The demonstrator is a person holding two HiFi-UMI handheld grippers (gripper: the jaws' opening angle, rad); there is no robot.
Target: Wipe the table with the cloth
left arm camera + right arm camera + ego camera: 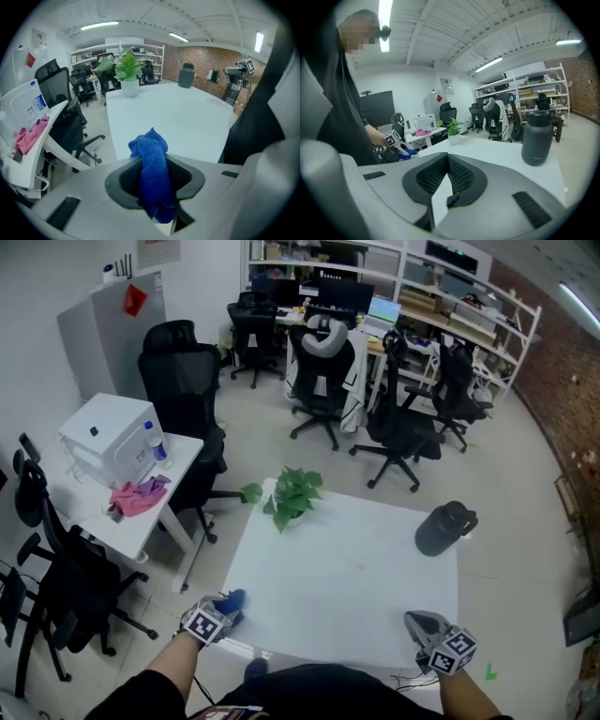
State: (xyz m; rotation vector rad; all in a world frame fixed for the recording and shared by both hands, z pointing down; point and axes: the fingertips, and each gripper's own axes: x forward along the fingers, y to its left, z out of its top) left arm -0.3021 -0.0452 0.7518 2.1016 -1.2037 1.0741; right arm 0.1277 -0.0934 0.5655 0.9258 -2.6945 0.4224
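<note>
A blue cloth [230, 601] [152, 173] hangs bunched between the jaws of my left gripper [220, 610] [152, 157], which is shut on it at the near left corner of the white table [347, 568] [187, 117]. The cloth's top pokes out past the fingertips, just above the table edge. My right gripper [422, 622] [447, 157] sits over the near right corner with its tips together and nothing held. The right gripper view also catches the left gripper [396, 139] and the cloth [405, 153].
A potted plant [292, 495] [127, 70] stands at the table's far left edge and a dark jug [442, 528] [538, 138] at the far right. A side desk [173, 498] to the left bears a white box [108, 437] and a pink rag [139, 495]. Office chairs [187, 390] stand around.
</note>
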